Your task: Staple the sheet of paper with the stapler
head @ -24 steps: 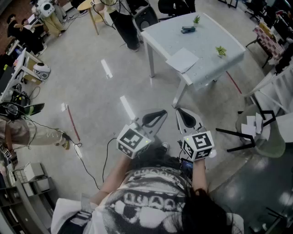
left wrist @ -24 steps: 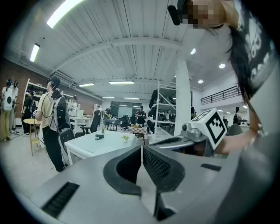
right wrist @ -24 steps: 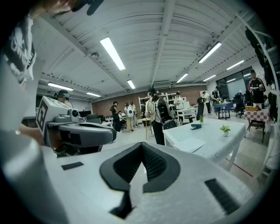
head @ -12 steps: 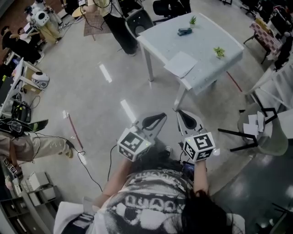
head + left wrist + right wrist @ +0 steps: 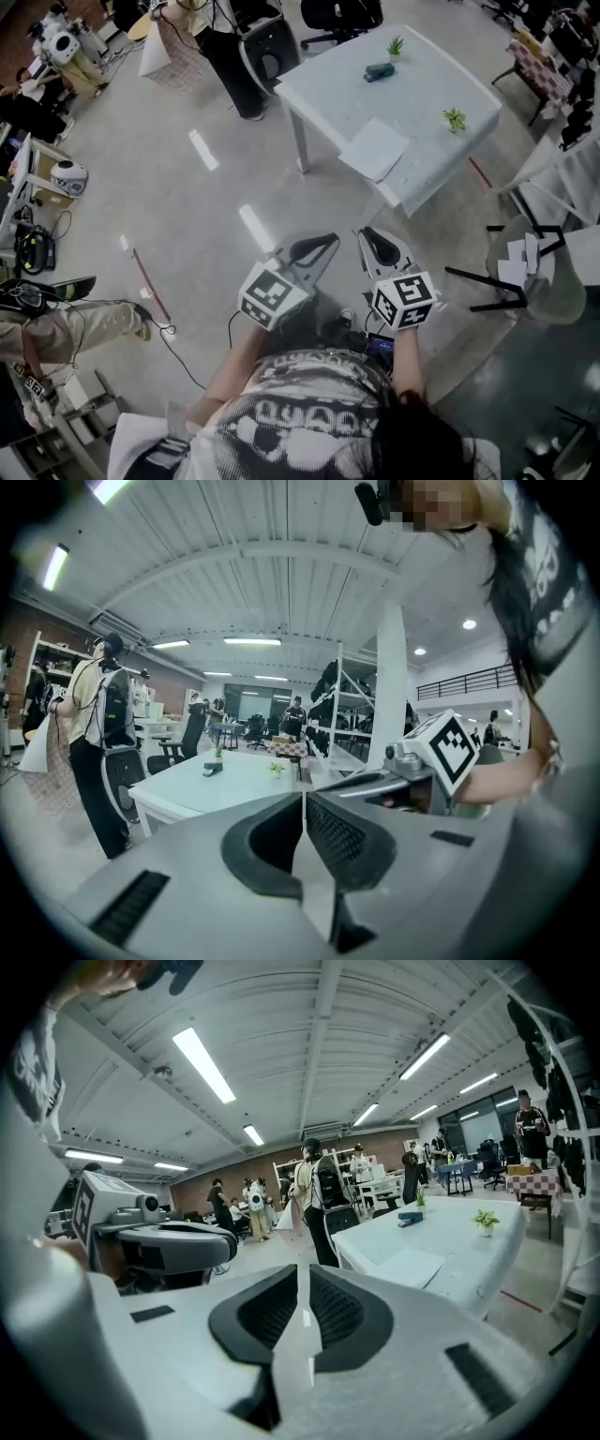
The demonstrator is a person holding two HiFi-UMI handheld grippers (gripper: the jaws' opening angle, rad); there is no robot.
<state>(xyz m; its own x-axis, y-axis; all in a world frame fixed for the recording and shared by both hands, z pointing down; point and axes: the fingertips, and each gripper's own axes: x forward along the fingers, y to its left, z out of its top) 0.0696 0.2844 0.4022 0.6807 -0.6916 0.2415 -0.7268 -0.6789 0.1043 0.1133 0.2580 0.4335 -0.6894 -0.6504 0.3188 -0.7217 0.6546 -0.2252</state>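
The left gripper (image 5: 303, 803) has its jaws closed together on nothing. The right gripper (image 5: 305, 1279) has its jaws opening, with a narrow gap and nothing in it. Both are held in the air, well apart from the table (image 5: 328, 94). The sheet of paper (image 5: 373, 148) lies at the tabletop's near edge. The stapler (image 5: 379, 70) sits near the far edge, well apart from the sheet.

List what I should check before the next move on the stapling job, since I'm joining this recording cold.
1. Sheet of paper on table, near edge: ok.
2. Stapler on table's far side, apart from the sheet: ok.
3. Right gripper free: ok, fingers opening, nothing between them.
4. Left gripper open for grasping: not ok, fingers together, empty.
5. Grippers at the table: not ok, both over the floor, short of it.
6. Stapler loaded: cannot tell.
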